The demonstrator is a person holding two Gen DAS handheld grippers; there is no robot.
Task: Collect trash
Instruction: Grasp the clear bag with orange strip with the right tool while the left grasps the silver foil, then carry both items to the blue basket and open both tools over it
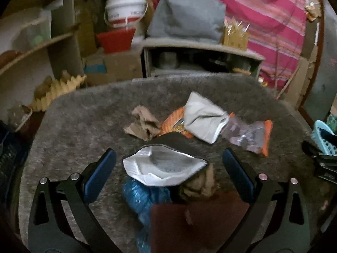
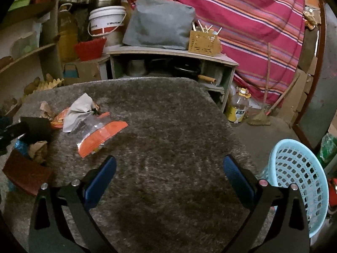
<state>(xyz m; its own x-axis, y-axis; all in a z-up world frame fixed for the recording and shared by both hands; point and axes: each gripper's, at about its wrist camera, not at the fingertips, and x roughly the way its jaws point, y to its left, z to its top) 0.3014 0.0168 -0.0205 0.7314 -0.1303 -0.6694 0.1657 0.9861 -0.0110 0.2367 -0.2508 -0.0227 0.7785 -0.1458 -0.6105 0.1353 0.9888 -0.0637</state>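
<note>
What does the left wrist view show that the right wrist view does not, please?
Only the left wrist view shows the open white-lined pouch between the open left tongs. Only the right wrist view shows the whole blue basket, the oil bottle on the floor, and the open right tongs over bare carpet. Both show the orange wrapper and white bag.

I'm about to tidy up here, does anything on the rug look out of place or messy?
Yes. Loose trash litters the grey rug: a crumpled white bag, an orange-edged clear wrapper, crumpled brown paper and a blue plastic bag. None is in the light blue basket beside the rug.
</note>
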